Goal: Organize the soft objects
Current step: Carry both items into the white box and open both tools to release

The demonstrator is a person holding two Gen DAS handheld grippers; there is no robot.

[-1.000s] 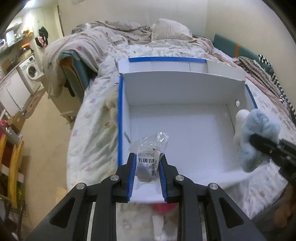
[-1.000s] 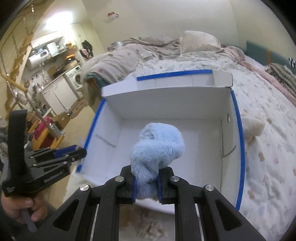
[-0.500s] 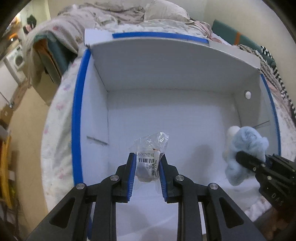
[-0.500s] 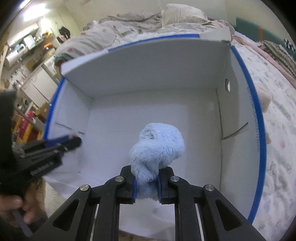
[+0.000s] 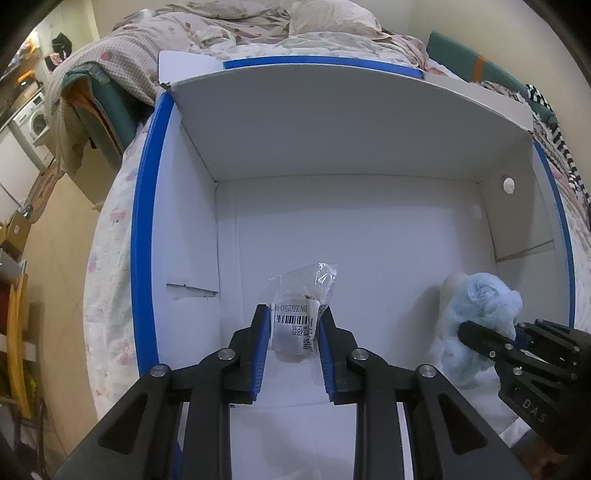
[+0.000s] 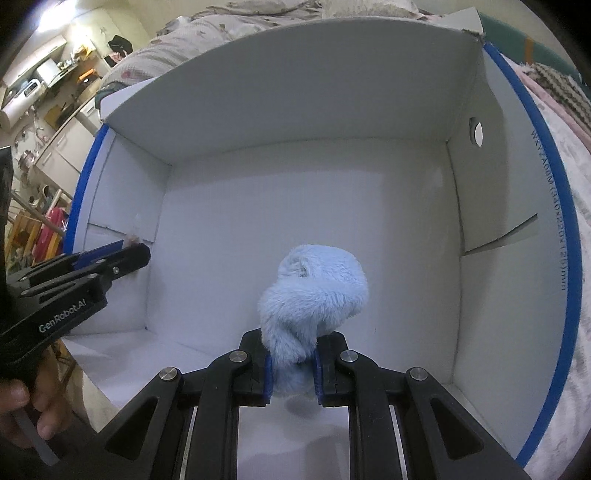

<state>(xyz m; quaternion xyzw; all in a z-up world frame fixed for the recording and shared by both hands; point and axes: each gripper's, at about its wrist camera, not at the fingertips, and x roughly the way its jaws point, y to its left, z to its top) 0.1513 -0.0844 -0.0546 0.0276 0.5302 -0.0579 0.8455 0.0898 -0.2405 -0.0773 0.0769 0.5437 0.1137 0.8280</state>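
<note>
A white cardboard box with blue-taped rims [image 5: 146, 236] [image 6: 550, 206] lies open on the bed. My left gripper [image 5: 293, 332] is shut on a clear plastic bag with a barcode label [image 5: 295, 325] and holds it inside the box near the front left. My right gripper [image 6: 291, 363] is shut on a fluffy light-blue soft toy [image 6: 314, 291] and holds it inside the box at the front right. The toy [image 5: 480, 314] and the right gripper [image 5: 517, 345] show at the right of the left wrist view. The left gripper [image 6: 127, 254] shows at the left of the right wrist view.
The box stands on a floral bedspread [image 5: 110, 280] with rumpled quilts and pillows [image 5: 236, 29] behind it. A washing machine [image 5: 35, 122] and cabinets stand at the far left beyond the bed's edge. The box's inner floor [image 6: 295, 206] is bare and white.
Both grippers have moved forward and down into the box with their loads; the box walls fill more of both views. Neither grip has changed.
</note>
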